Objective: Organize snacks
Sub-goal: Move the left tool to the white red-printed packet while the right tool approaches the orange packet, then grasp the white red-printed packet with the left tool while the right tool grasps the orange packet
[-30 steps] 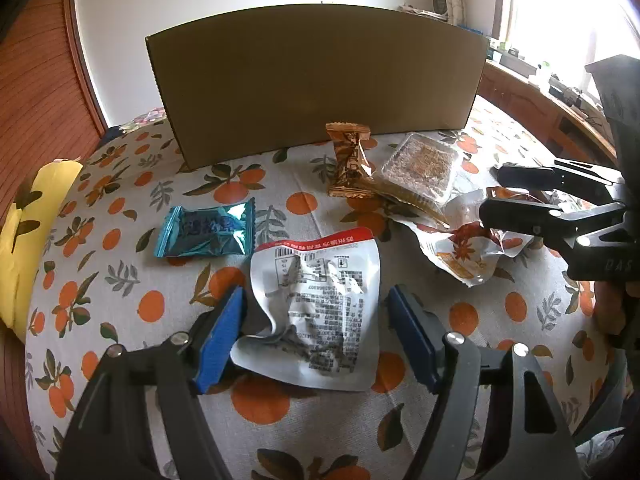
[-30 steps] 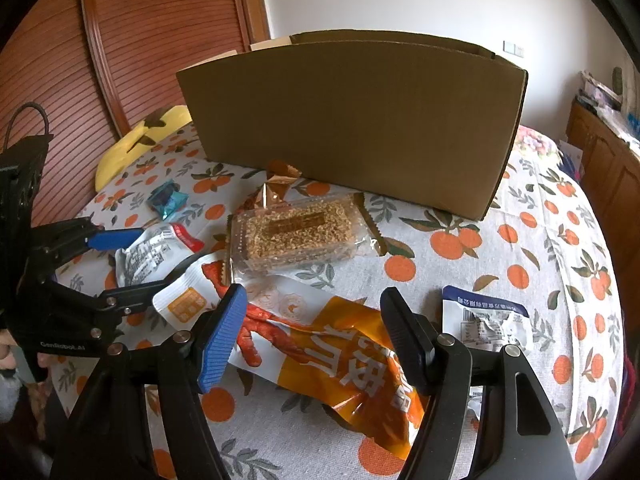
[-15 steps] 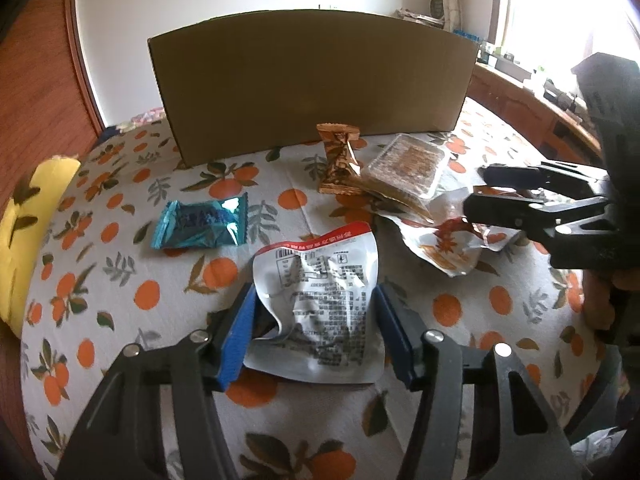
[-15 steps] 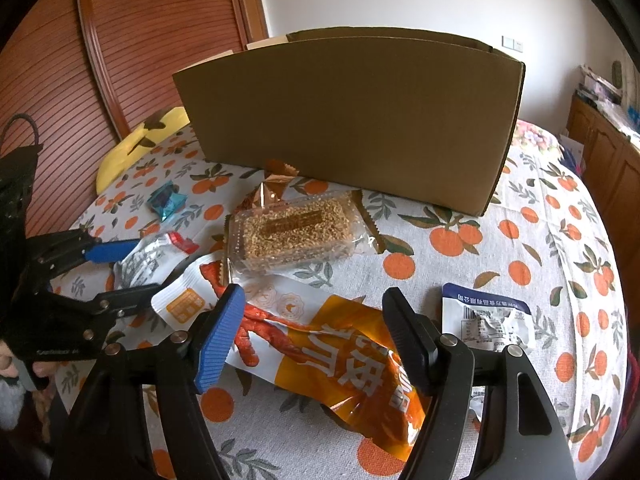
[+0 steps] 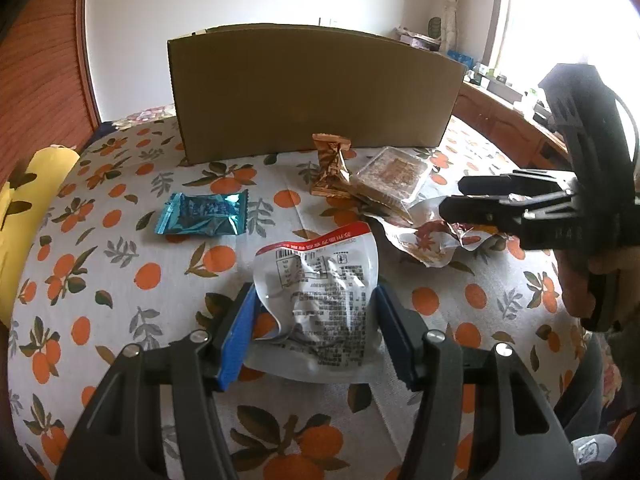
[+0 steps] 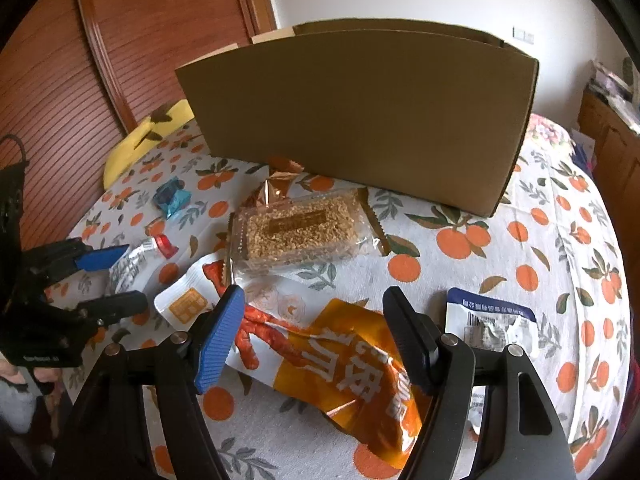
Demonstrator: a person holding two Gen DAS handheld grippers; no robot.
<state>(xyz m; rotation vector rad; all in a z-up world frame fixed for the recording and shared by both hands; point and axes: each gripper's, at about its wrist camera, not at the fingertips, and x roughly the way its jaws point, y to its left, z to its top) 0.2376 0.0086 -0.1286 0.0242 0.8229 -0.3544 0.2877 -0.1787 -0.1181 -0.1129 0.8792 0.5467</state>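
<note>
Closest to me, the left gripper (image 5: 316, 328) has just been closing and its blue pads now press both edges of a silver pouch with a red top (image 5: 320, 296), which crumples between them on the orange-patterned surface (image 5: 120, 280). The right gripper (image 6: 316, 340) stands open over the orange and white snack bag (image 6: 344, 356), its pads not touching it. A blue-topped white pouch (image 6: 490, 322) lies just beside it. Farther off lie a teal packet (image 5: 202, 214), a clear tray of sesame brittle (image 6: 298, 230) and a brown wrapped sweet (image 5: 330, 168). Behind them stands the cardboard box (image 5: 312, 88).
</note>
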